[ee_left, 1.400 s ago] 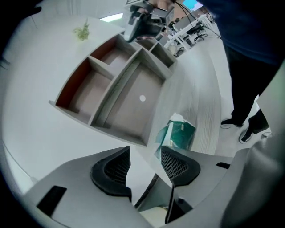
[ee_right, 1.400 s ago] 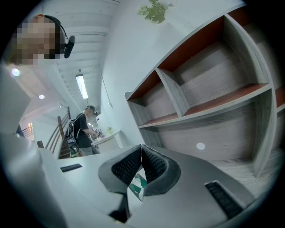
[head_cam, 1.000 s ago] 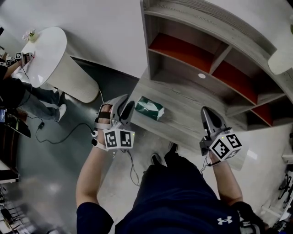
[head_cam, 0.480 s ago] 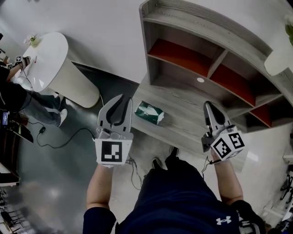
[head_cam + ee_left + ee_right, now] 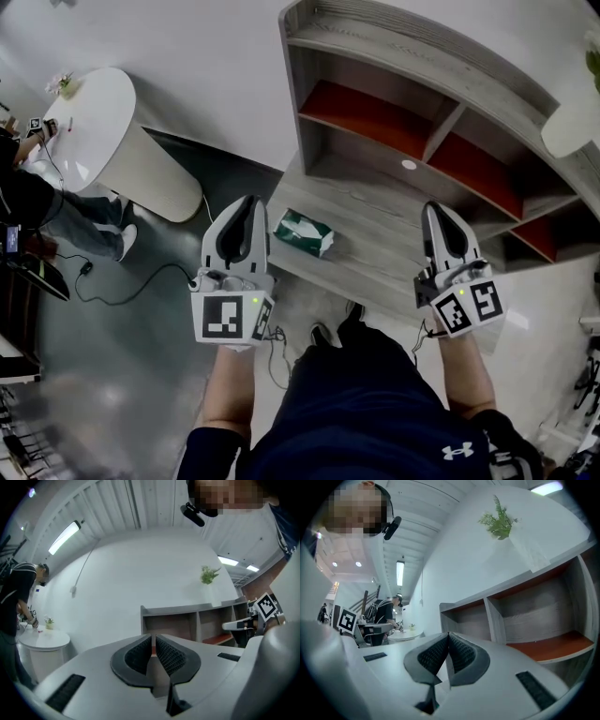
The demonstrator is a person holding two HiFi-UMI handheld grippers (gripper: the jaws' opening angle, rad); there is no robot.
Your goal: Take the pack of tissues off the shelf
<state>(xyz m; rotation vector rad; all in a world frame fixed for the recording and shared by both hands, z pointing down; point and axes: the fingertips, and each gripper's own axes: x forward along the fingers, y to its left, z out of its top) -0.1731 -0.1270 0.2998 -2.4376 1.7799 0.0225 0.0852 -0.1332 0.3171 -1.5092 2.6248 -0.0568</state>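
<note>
Pack of tissues [image 5: 305,232]: just right of left gripper [image 5: 248,202], long axis crosswise.
Left gripper: nearer; jaws just closing, almost together, empty.
Right gripper [image 5: 438,208]: farther; pressed together, empty.

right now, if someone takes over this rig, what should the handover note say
Left gripper: empty; its jaws have just been closing and are nearly together, with nothing between them.
Right gripper: shut, empty.
Pack of tissues: lies on the shelf's low ledge near its left end, just right of the left gripper, untouched.
Done: nothing yet.
Left: open a gripper, grasp the pack, lift it off.
</note>
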